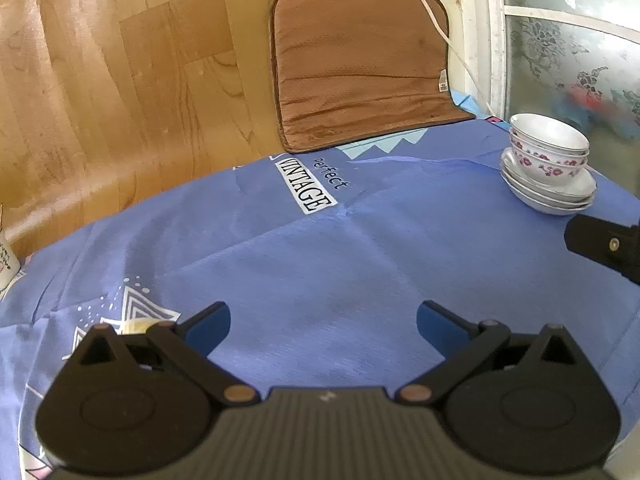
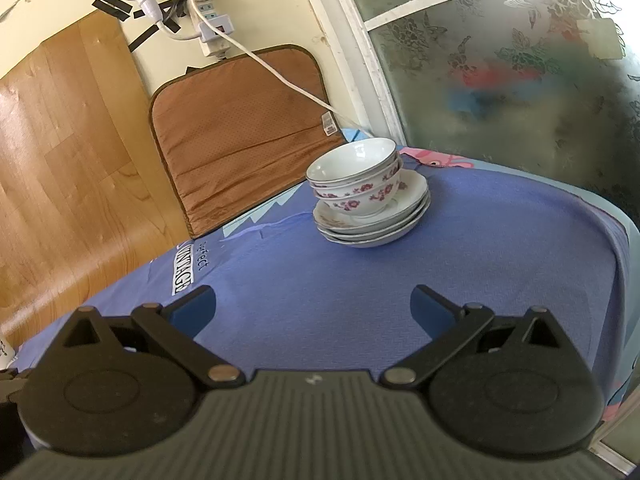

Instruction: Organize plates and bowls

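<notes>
A tabletop covered by a blue-violet cloth (image 2: 320, 280) fills both wrist views; the cloth carries a white label reading "VINTAGE" (image 1: 306, 184) with the word "perfect" beside it. Near the far right corner of the tabletop, close to a frosted glass door with a floral pattern (image 2: 520, 80), stands one tidy pile of crockery. At the bottom is a stack of shallow white plates (image 2: 372, 228), nested one in another. On top of the plates sits a stack of white bowls (image 2: 356, 176) with small pink flowers on the outside, also nested, upright, the top one showing a plain white inside. The left claw (image 1: 323, 326) hovers low over the bare middle of the cloth, its blue-tipped fingers (image 1: 208, 328) spread wide apart and gripping nothing; the pile lies well away to its upper right. The right claw (image 2: 313, 308) is likewise released, fingers (image 2: 432, 308) spread and empty, pointing towards the pile, which stands apart ahead of it. In the left view, part of the right claw's black body shows at the right edge, near the plates. Behind the tabletop a brown padded mat (image 2: 240, 128) leans against a cream wall, with a white power strip (image 2: 210, 26) and cable (image 2: 288, 80) hanging above it, and wood-patterned panelling (image 1: 100, 100) to the left.
</notes>
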